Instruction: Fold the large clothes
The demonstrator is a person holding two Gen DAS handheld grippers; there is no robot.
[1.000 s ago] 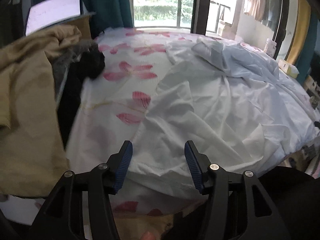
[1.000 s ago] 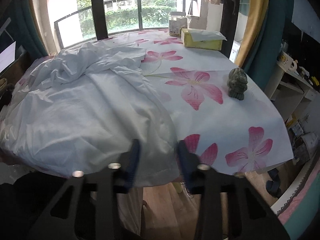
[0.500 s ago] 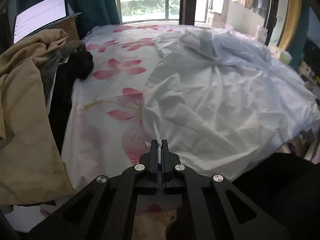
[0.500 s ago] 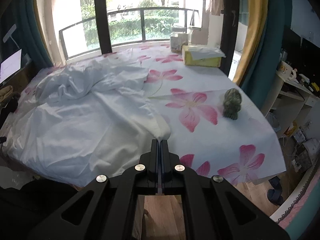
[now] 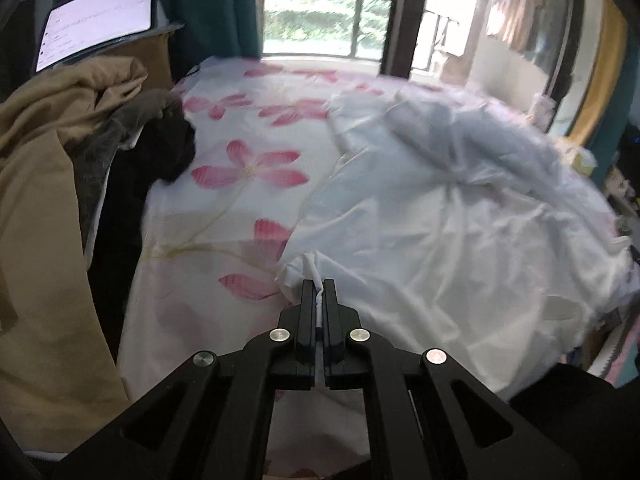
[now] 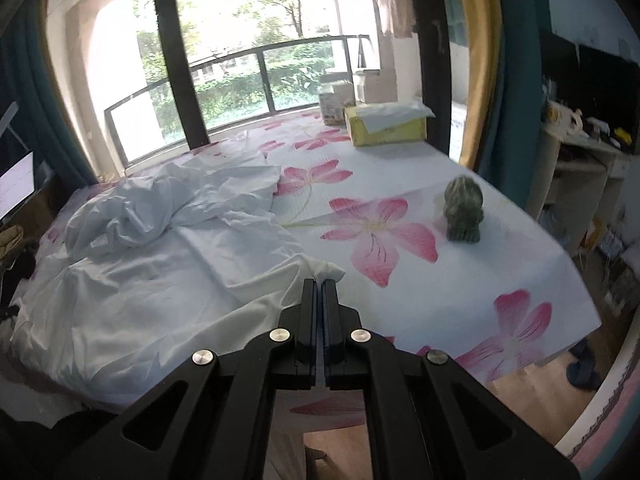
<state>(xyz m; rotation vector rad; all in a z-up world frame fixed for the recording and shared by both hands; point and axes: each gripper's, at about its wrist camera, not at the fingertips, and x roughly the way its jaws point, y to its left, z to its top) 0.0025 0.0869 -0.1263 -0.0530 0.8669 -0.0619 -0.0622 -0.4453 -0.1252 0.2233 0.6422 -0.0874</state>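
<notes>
A large white garment (image 5: 440,232) lies crumpled across a table with a flowered cloth (image 5: 224,208). My left gripper (image 5: 318,286) is shut on the garment's near left corner, a fold of white fabric pinched between its jaws. In the right wrist view the same white garment (image 6: 152,280) spreads to the left, and my right gripper (image 6: 319,284) is shut on its near right corner, which bunches just past the fingertips. Both corners are lifted a little off the flowered cloth (image 6: 460,280).
A heap of tan, grey and black clothes (image 5: 56,184) fills the left side. A lit screen (image 5: 96,20) stands behind it. On the right half sit a green figurine (image 6: 464,208), a yellow tissue box (image 6: 384,124) and a shelf unit (image 6: 576,160) beyond the edge.
Both grippers went from open around the garment's near edge to shut on its corners. The left one then carried its corner forward over the cloth; the right one rolled slightly.
</notes>
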